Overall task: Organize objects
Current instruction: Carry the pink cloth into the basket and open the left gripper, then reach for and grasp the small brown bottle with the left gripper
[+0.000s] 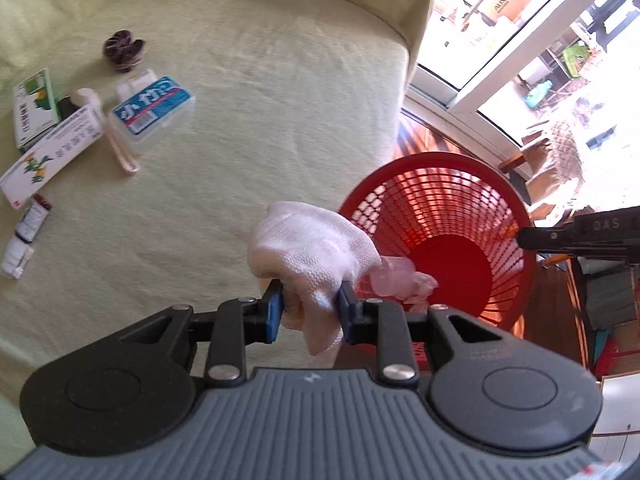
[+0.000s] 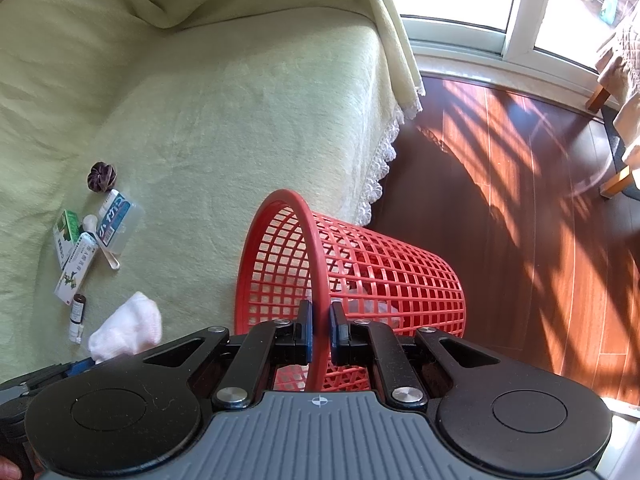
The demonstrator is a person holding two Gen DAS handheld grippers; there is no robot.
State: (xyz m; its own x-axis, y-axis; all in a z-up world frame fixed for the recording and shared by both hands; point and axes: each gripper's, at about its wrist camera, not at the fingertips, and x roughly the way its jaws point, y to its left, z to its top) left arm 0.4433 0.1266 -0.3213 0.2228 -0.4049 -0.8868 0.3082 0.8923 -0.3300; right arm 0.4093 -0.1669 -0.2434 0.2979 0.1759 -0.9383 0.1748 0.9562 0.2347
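My left claw (image 1: 310, 312) pinches a crumpled white cloth (image 1: 310, 248) between its blue pads, the bundle bulging toward twelve o'clock from the tips, beside the rim of the red mesh basket (image 1: 440, 168) that opens at about two o'clock with something pale pink already inside. My right claw (image 2: 319, 330) is pressed onto that basket's rim (image 2: 308, 240), which runs from between the pads up toward twelve o'clock. At ten o'clock of the left claw, well apart on the green cover (image 1: 248, 120), lie the boxes (image 1: 152, 110) and a dark scrunchie (image 1: 123, 50).
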